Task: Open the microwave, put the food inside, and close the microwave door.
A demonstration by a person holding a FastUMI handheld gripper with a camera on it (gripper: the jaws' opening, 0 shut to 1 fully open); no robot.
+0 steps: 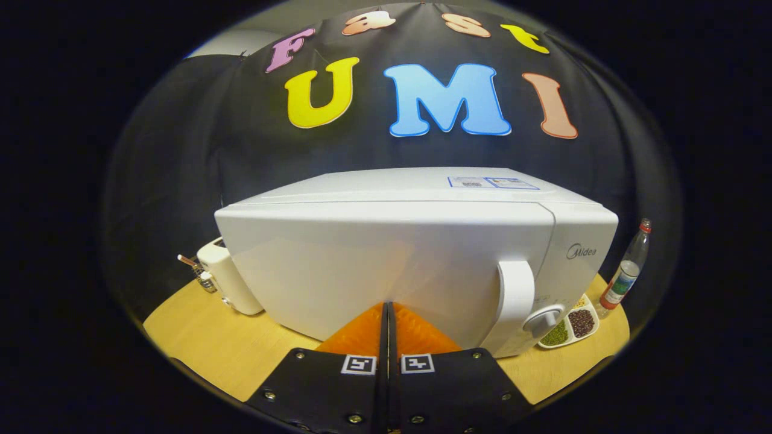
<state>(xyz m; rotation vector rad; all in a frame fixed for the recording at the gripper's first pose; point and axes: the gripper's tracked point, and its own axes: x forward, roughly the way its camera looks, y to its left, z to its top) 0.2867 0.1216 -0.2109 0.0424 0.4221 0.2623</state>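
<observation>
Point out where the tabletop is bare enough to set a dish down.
The widest bare stretch of the light wooden tabletop lies left of the shut claw, in front of the cream toaster and white microwave. It is crowded right of the microwave: a white divided dish of beans and a clear plastic bottle.

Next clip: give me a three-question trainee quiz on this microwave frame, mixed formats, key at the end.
1. True or false: the microwave door is closed.
2. The gripper fingers are: A) spread wide around the handle B) together, holding nothing, close in front of the door C) clamped on the bottle.
3. What sits on the table just right of the microwave, in front of the bottle?

Key: 1 true. 2 B. 3 A divided dish of beans or grains.
</observation>
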